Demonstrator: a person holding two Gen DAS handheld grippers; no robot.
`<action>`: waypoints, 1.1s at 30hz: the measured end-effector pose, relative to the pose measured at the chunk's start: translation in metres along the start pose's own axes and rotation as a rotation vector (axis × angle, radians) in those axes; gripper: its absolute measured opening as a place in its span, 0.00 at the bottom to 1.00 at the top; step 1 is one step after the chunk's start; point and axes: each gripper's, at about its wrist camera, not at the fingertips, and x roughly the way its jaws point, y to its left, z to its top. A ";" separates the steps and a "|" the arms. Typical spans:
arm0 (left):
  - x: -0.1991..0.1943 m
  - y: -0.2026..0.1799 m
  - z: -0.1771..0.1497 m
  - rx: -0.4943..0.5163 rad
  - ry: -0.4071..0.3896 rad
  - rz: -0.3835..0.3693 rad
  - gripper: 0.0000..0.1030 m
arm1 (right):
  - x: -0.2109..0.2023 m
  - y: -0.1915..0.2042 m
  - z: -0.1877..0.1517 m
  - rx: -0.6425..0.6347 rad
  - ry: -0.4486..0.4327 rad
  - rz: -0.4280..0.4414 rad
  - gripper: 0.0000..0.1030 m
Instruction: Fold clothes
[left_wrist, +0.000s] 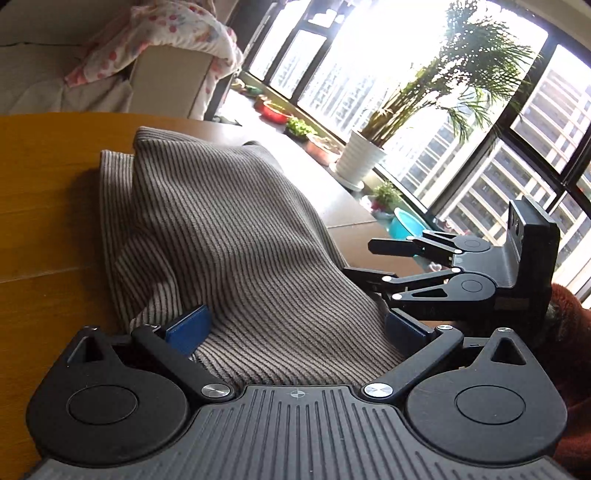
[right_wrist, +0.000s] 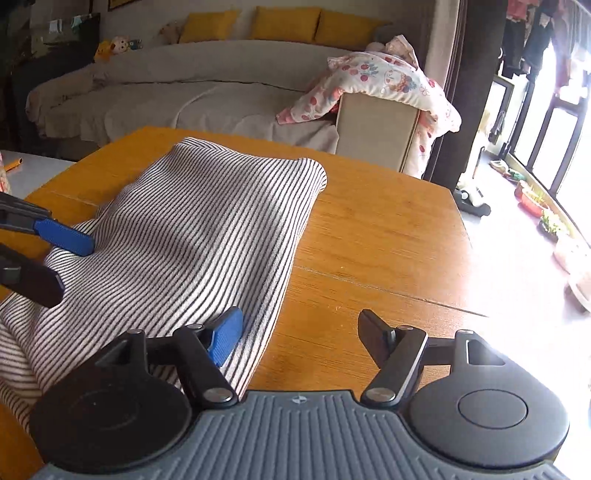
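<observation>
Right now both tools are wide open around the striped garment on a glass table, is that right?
Not quite: the table is wood, not glass, as the right wrist view shows. The rest holds: the left tool and the right tool are both wide open at the striped garment.

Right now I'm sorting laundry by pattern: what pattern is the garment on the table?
Thin dark stripes on light grey-beige fabric, clearest in the right wrist view.

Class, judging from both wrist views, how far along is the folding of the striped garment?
Done: the striped garment looks doubled over on the table. In hand: nothing; the left gripper and right gripper are open over its near end. Left: probably another fold and smoothing its rumpled near end.
</observation>
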 end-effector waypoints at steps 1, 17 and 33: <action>-0.004 -0.004 -0.001 0.016 -0.001 0.023 1.00 | -0.016 0.003 -0.001 -0.025 -0.033 0.040 0.68; -0.085 -0.042 -0.032 0.249 -0.012 0.168 1.00 | -0.066 0.110 -0.050 -0.589 -0.087 0.253 0.71; -0.035 -0.075 -0.074 0.605 0.125 0.340 1.00 | -0.047 0.069 -0.021 -0.188 0.009 0.399 0.62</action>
